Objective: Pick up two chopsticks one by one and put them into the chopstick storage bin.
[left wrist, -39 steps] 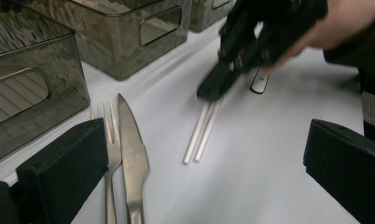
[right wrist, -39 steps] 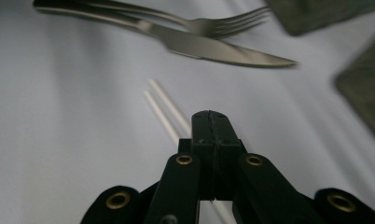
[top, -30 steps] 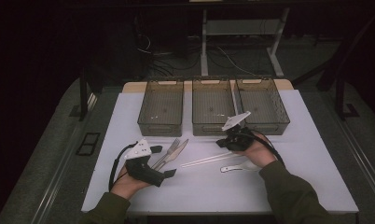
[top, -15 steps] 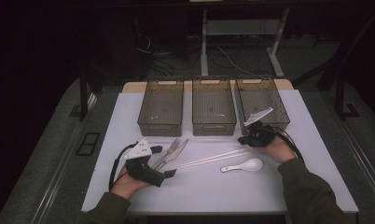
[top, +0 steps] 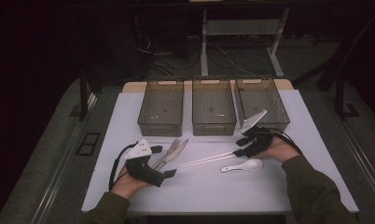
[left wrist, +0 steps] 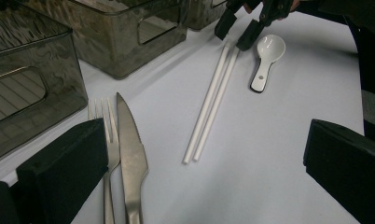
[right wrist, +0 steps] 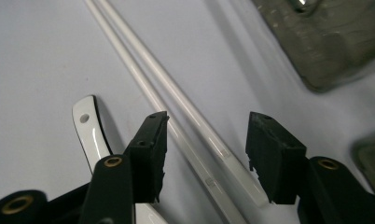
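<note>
right gripper (top: 240, 145): jaws spread about halfway, they have just been opening; the pair of long white plastic chopsticks (top: 209, 159) runs between the 2 black pads, nothing pinched yet.
right gripper, own view (right wrist: 205, 156): both sticks (right wrist: 176, 105) pass through the gap on the table surface and run straight on ahead, a little nearer the left pad; neither pad touches them.
chopsticks, location: flat on the white tabletop (top: 213, 191), side by side and touching. Thick ends sit under the right gripper; thin ends point away from it toward the left gripper (top: 169, 161).
long axis: along the right gripper's own line of sight, so the jaws straddle the pair crosswise. Closing should catch both at once, as I read it.
nearer hand: right, clearly. It is on top of the thick ends; the left gripper is well apart from the thin ends (left wrist: 190, 158).
left gripper, own view: jaws wide apart, empty, low over the table.
beside left gripper: steel fork (left wrist: 106, 154) and steel table knife (left wrist: 129, 158) lie together just off its left pad, handles toward it.
white ceramic soup spoon (top: 244, 165): just beside the right gripper on its near side, handle (right wrist: 90, 130) next to the left pad. Risk: that pad nudges the handle on closing.
3 clear smoky plastic bins (top: 213, 109): beyond both grippers; rightmost is just ahead of the right hand.
step, my read: lower slightly, close on the pair.
</note>
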Action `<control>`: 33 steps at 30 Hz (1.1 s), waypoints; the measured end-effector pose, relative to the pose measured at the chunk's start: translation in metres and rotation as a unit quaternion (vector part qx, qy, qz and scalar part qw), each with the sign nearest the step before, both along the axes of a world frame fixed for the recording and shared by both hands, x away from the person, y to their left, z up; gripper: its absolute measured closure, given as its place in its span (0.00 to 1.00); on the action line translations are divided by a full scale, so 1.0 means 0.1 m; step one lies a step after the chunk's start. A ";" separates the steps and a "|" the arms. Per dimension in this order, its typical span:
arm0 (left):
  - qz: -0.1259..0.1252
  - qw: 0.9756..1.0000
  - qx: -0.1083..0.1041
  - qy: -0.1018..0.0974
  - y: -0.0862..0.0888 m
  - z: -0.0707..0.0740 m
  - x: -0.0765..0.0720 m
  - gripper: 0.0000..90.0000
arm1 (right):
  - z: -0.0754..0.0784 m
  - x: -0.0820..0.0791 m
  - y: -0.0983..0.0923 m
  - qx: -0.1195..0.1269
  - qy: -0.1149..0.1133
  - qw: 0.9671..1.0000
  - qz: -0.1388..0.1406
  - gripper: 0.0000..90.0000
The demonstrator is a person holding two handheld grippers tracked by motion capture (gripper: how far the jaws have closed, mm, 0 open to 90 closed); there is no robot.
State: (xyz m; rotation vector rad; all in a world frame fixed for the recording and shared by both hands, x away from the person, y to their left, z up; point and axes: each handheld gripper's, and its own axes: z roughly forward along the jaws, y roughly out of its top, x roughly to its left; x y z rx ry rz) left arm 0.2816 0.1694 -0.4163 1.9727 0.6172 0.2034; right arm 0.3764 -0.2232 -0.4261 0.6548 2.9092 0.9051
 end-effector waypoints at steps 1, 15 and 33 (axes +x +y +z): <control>0.000 1.000 -0.001 0.000 0.00 0.00 0.00 0.00 | -0.01 0.00 0.03 -0.004 -0.002 1.000 0.010 0.52; 0.000 1.000 -0.001 0.000 0.00 0.00 0.00 0.00 | -0.04 -0.03 0.19 -0.071 -0.032 0.995 0.055 0.63; 0.001 1.000 -0.002 0.000 0.01 0.00 0.00 0.00 | -0.02 -0.05 0.15 -0.085 -0.021 0.995 0.044 0.79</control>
